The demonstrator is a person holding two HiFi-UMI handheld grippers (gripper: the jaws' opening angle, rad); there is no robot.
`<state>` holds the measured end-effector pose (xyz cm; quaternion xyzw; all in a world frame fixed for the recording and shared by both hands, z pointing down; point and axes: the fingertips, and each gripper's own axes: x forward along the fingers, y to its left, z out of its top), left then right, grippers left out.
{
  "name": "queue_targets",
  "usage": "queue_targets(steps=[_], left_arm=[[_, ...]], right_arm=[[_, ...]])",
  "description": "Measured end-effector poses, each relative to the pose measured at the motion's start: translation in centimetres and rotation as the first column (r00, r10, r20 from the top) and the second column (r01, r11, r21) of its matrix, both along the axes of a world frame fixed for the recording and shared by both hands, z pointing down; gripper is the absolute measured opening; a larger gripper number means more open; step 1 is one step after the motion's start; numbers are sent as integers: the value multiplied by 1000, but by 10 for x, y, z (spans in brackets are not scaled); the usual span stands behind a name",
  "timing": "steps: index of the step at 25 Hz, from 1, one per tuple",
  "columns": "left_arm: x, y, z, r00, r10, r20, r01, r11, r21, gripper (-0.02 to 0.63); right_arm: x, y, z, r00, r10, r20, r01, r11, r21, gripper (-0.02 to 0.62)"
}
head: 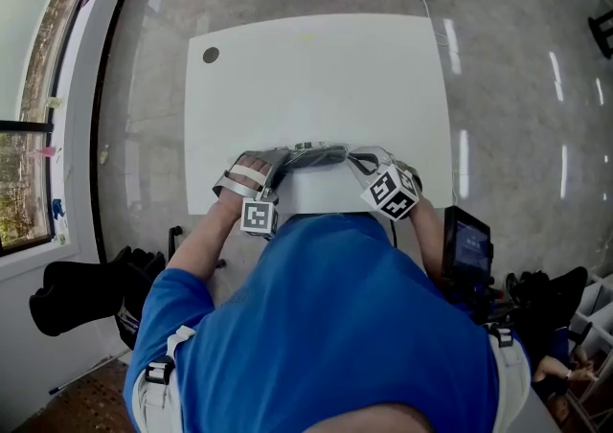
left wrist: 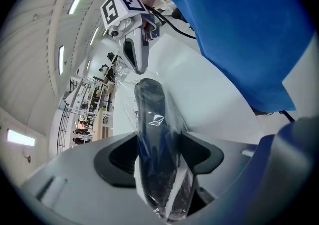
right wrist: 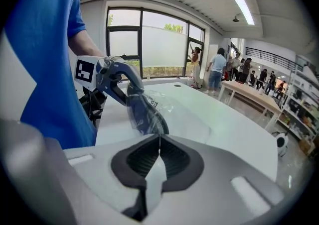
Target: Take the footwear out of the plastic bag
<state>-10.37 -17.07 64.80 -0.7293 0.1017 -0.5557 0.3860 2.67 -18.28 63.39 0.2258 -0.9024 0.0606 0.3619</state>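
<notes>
Footwear [left wrist: 152, 119] blurred inside plastic bag [right wrist: 185, 112]; left gripper [left wrist: 159, 157] clamps it, right gripper [right wrist: 158, 157] pinches bag.

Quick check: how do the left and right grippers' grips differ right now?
The left gripper's jaws stand apart, clamped round the dark shoe through the plastic bag. The right gripper's jaws are pinched together on bag film alone. The left takes the bundle's bulk, the right only loose film beyond the shoe. Both hold the same bag at the white table's near edge.

Blue shirt [head: 326, 326], grey left tool [head: 274, 165]
</notes>
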Motion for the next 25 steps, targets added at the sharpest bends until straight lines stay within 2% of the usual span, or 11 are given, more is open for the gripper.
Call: queue_targets(steps=[1, 2, 3, 5, 11, 16, 19, 22, 25], left_arm=[[-3, 3, -2, 1000, 7, 3, -7, 1000, 13, 276], [-6, 6, -1, 1000, 12, 11, -13, 1000, 18, 276], [-9, 8, 3, 1000, 16, 23, -16, 1000, 15, 276], [-13, 11, 8, 999, 22, 40, -23, 1000, 14, 275], [-19, 16, 8, 998, 46, 34, -48, 997, 56, 276], [-19, 16, -1, 997, 76, 13, -77, 992, 101, 276], [-22, 18, 2, 996, 84, 25, -86, 992, 97, 276], [-20, 16, -5, 997, 79, -9, -77, 993, 89, 276], [-17, 15, -1, 996, 86, -24, -85, 995, 57, 276]], right_arm=[[-4, 5, 3, 1000, -22, -4, 22, 1000, -6, 12], [-8, 9, 5, 999, -47, -10, 47, 999, -15, 84], [-11, 12, 8, 997, -73, -18, 72, 997, -23, 116], [-14, 16, 13, 992, -118, -35, 117, 993, -24, 137], [-22, 15, 17, 991, -120, -55, 121, 993, 14, 138], [-33, 16, 17, 985, -163, -60, 165, 986, 22, 138], [-37, 17, 18, 978, -189, -86, 193, 981, 36, 136], [-37, 18, 19, 973, -205, -111, 212, 976, 55, 93], [-28, 20, 20, 969, -217, -115, 225, 973, 53, 83]])
